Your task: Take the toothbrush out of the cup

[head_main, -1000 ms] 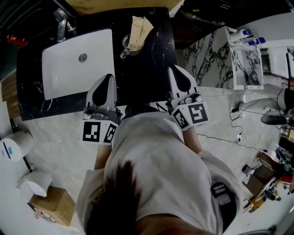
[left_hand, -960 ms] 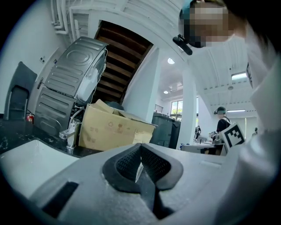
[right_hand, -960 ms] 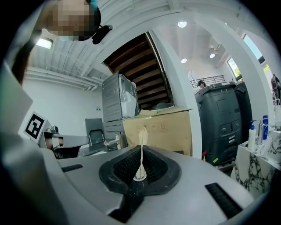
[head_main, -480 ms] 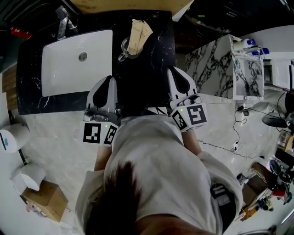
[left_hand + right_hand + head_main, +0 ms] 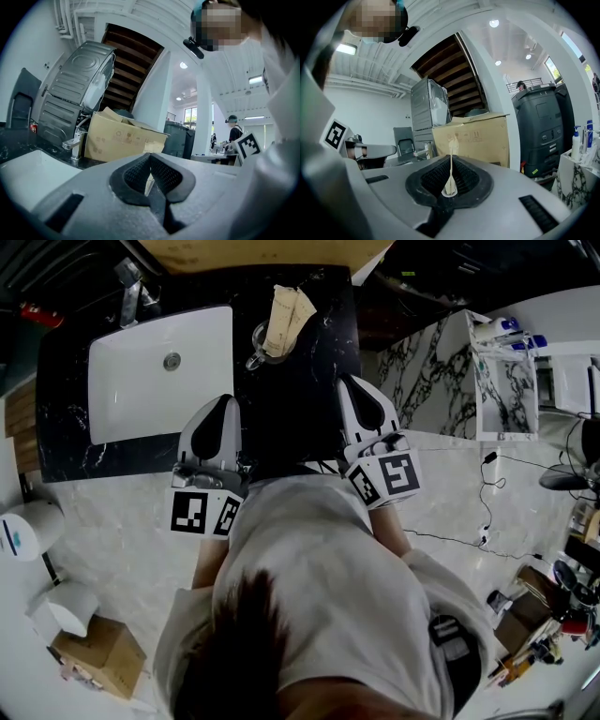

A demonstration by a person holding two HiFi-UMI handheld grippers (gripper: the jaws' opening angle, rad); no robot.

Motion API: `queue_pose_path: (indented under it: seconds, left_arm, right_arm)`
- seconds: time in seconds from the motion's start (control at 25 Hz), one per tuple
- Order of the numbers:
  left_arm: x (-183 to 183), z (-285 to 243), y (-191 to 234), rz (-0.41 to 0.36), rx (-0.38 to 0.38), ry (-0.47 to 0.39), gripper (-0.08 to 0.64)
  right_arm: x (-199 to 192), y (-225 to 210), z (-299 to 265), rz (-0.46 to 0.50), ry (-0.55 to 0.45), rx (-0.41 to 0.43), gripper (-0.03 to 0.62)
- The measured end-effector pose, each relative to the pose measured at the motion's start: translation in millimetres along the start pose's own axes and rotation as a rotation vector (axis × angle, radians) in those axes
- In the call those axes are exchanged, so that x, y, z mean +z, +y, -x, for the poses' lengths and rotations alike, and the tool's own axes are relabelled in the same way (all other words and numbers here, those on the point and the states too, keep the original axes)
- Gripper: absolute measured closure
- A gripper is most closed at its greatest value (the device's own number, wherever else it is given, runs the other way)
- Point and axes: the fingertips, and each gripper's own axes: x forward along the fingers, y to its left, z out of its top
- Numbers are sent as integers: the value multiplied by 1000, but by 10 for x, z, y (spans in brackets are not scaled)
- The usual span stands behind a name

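Using the sink (image 5: pixel 141 381) as anchor: the left gripper (image 5: pixel 223 401) and right gripper (image 5: pixel 354 385) sit on my side of it, both pinched closed, nothing held. The cup (image 5: pixel 259 343) stands just right of the sink, toothbrush (image 5: pixel 284 307) upright inside, well ahead of both tips. Left looks a bit nearer.

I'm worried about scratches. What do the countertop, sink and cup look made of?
Countertop: polished black stone, probably marble, given the white veins. Sink: white and smooth, likely glazed ceramic. Cup: clear glass or plastic, see-through, with a handle.
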Motion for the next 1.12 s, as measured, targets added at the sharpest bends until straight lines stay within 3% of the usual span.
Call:
queue_pose_path:
  seconds: [0.4,0.44,0.52,0.8,1.12]
  left_arm:
    - [11,-2,202,13,-25,20,545]
    - [1,-1,216,15,-26,23,545]
    - [-22,3,242,19,-27,29,545]
    - [-71,2,341,33,-28,41,545]
    - [-170,-25,415,44,-33,65,545]
  right_arm:
    - [97,93,-189,28,-14,-53,571]
    - [119,88,-231,30,-19,-54,562]
    - [158,77,-324,31,-27,-55,478]
    - [209,-2,-726,40,-43,-75,448]
    - [14,-40,-1121,27,17,-104,417]
